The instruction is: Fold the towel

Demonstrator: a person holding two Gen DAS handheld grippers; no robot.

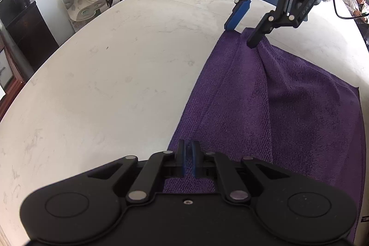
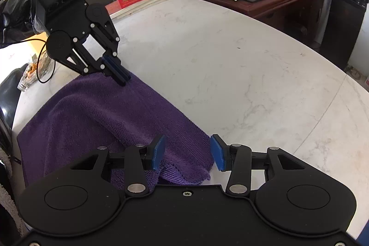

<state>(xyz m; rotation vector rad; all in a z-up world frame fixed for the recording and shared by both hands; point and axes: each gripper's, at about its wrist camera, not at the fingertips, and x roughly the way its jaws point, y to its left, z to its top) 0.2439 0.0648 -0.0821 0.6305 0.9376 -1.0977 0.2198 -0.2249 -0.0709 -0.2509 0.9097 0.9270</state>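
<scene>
Here the purple towel (image 1: 288,103) lies on the pale marble table (image 1: 115,84), rumpled into soft ridges rather than flat. The left gripper (image 1: 188,155) has its two blue-faced fingers pressed together, and a corner edge of the towel sits right at their tips; from the right wrist view the same gripper (image 2: 122,78) comes down with its closed tips on the towel's far corner, the cloth rising slightly toward them. Whether fabric is actually caught between the pads I cannot tell for sure, though it looks pinched.

The right gripper (image 2: 188,152) stands with its jaws spread, the blue pads (image 2: 158,152) apart. The towel's near corner lies in the gap between them, closer to the left-hand pad and partly under it, while the right-hand pad hangs over bare table just beside the cloth's edge. Neither pad presses on the fabric. In the left wrist view this gripper (image 1: 239,35) straddles the opposite corner.
</scene>
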